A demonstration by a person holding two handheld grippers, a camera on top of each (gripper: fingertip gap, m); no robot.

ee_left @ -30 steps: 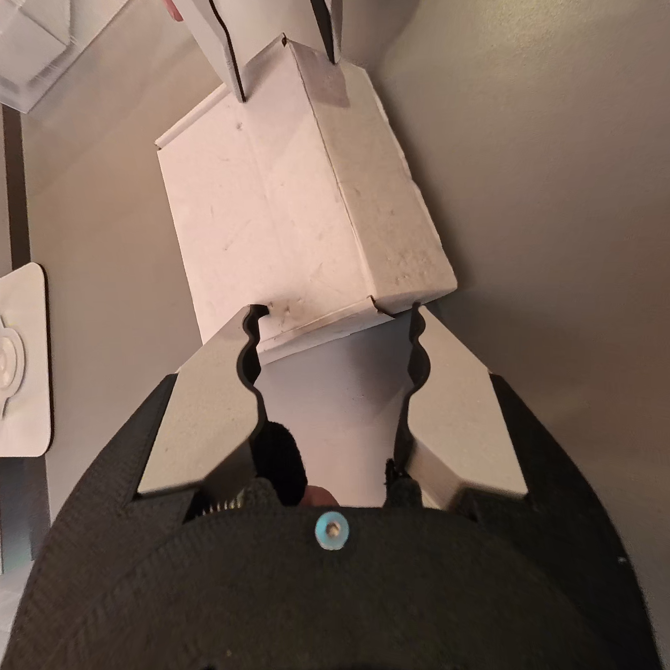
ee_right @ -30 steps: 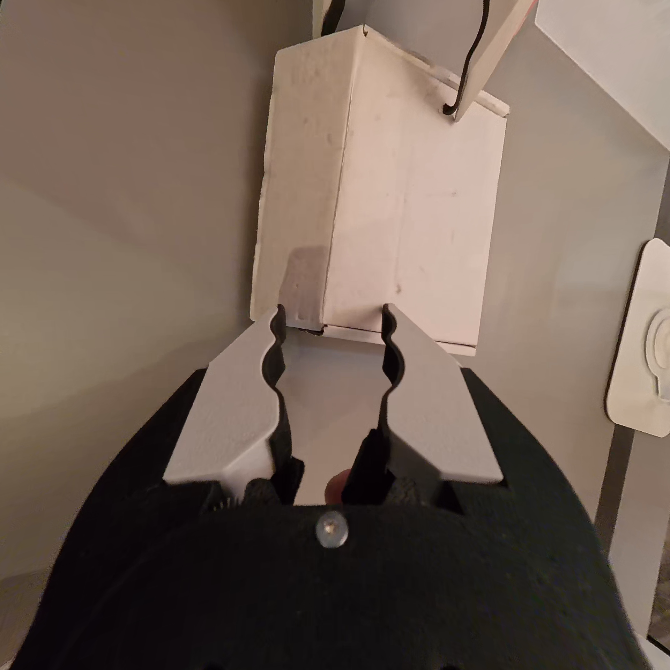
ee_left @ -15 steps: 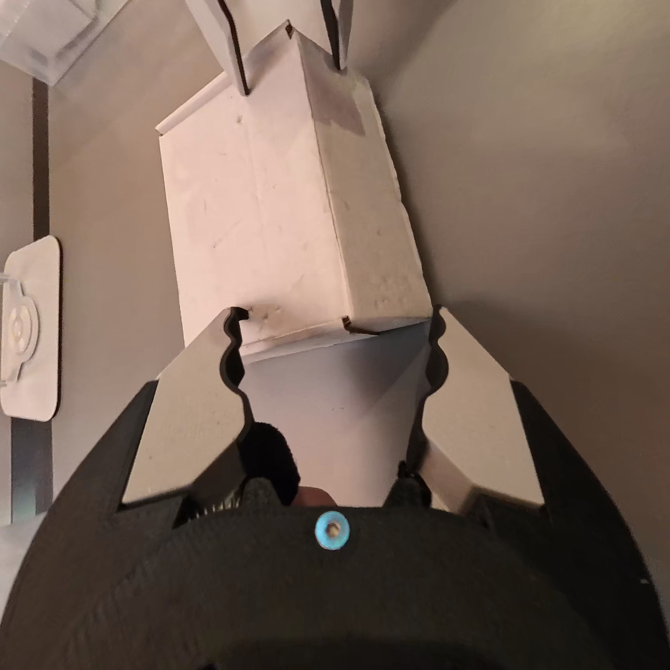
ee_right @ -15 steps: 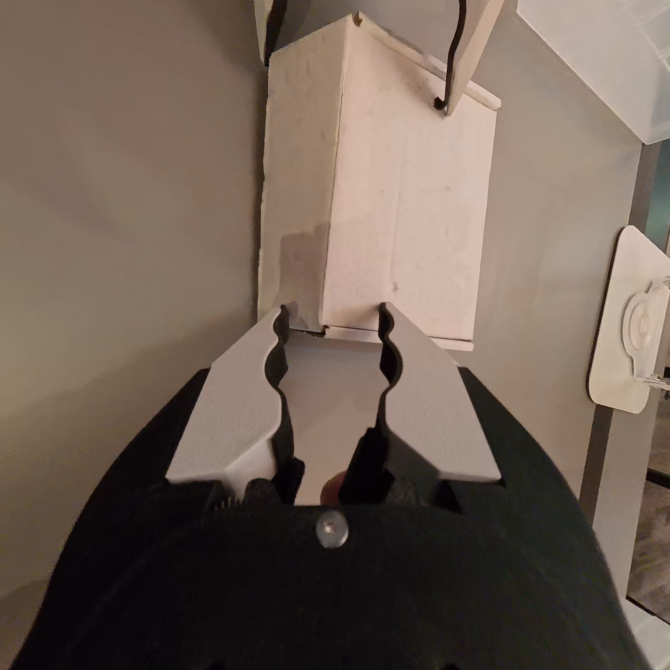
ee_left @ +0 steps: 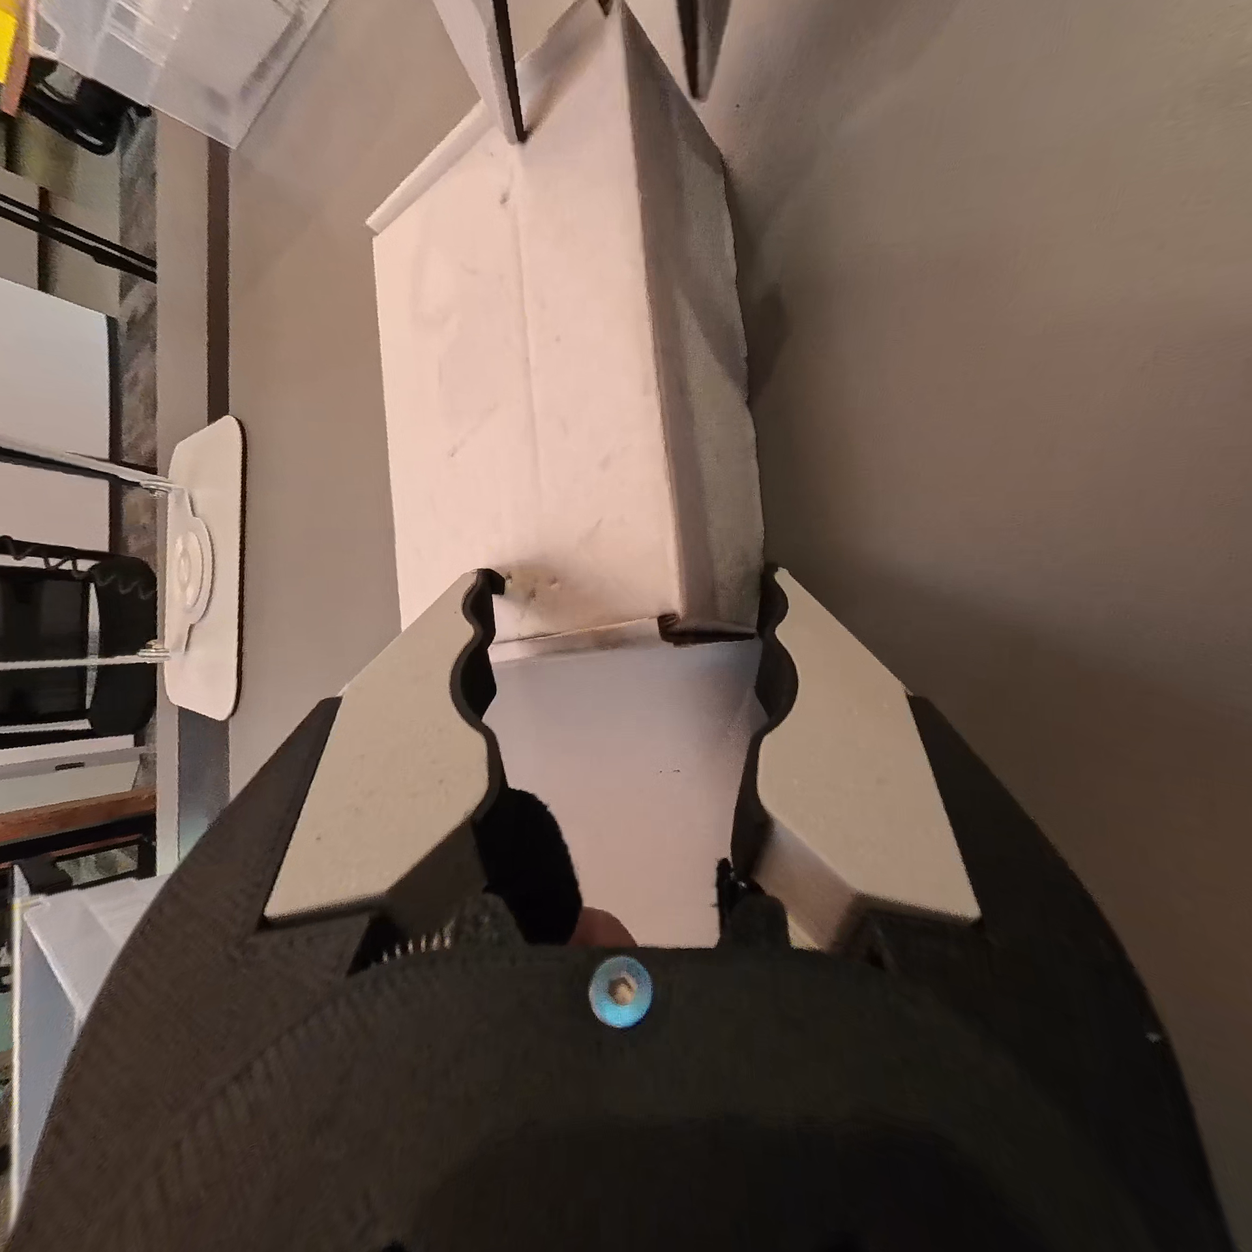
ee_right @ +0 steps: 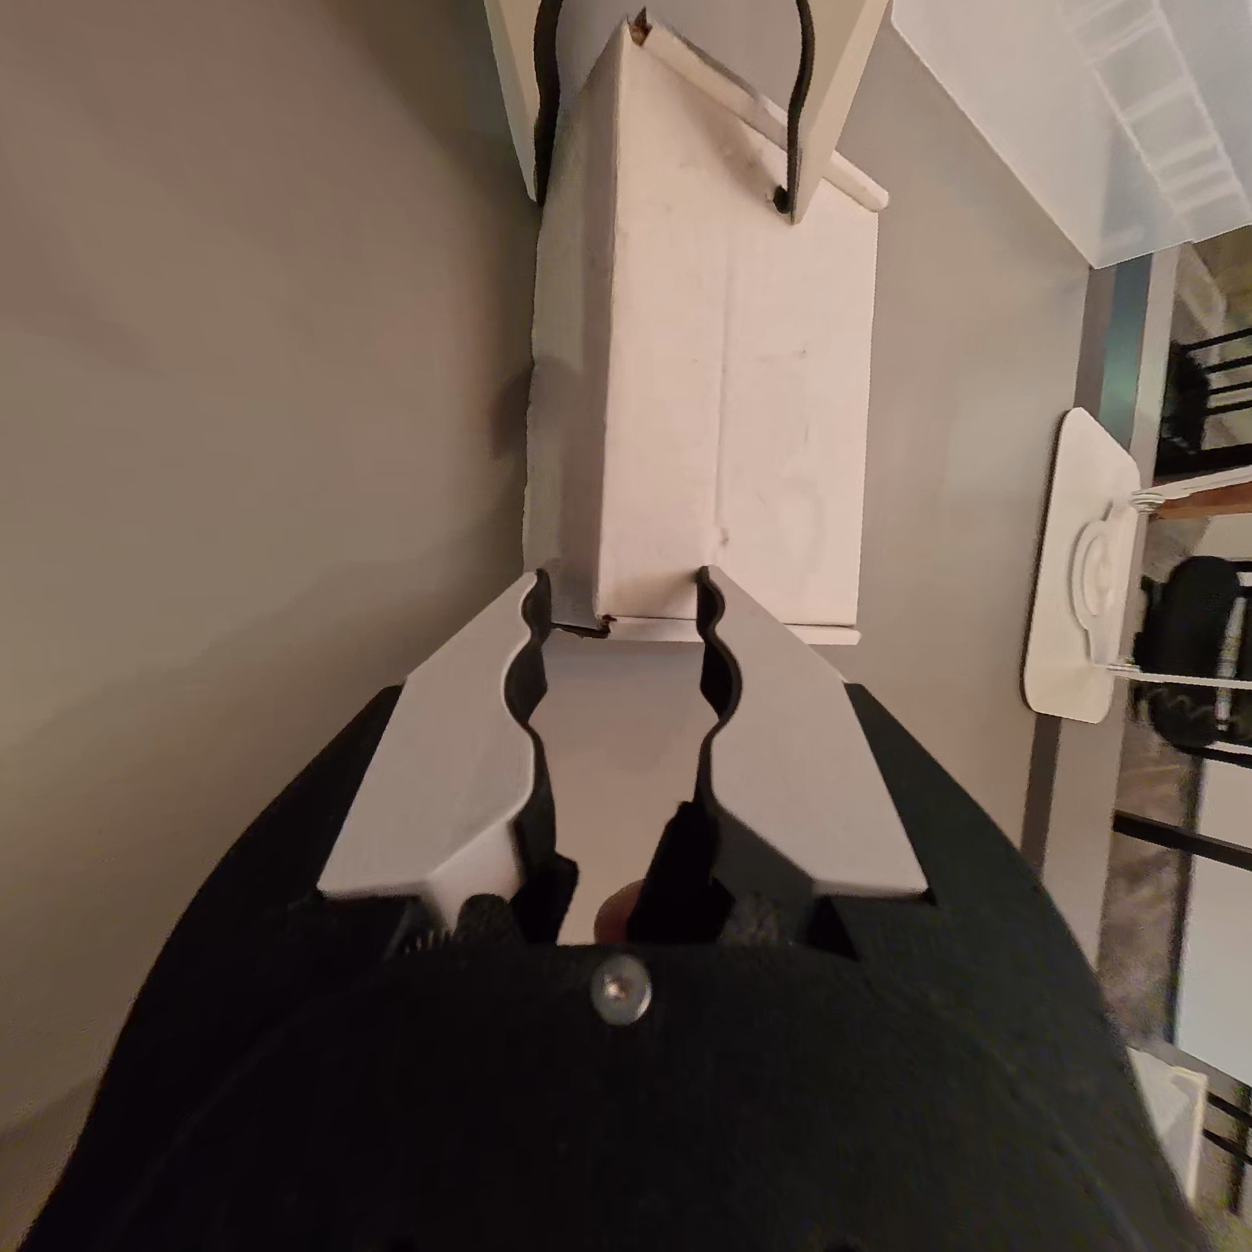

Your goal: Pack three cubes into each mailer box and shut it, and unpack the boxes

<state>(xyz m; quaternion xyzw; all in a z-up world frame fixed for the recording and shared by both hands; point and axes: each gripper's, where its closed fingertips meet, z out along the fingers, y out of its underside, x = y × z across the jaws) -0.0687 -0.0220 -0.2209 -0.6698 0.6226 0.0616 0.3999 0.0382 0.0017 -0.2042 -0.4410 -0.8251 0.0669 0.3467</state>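
One white mailer box (ee_left: 528,379), two hand-held grippers (ee_left: 627,610) (ee_right: 620,596), one clear bin (ee_right: 1097,115), one white pad (ee_left: 206,569).

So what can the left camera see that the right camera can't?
Only the left view shows a yellow thing in its top left corner. Only the right view shows the white object in its lower right corner. Both show the closed white box on the grey table, the clear bin, the white pad, and both tools at the box's ends.

1. My left hand-held gripper (ee_left: 630,610) spread wider, now straddling the mailer box (ee_left: 542,379) end.
2. Box swung round, squarer to both cameras.
3. Background shelving (ee_right: 1206,420) came into view.
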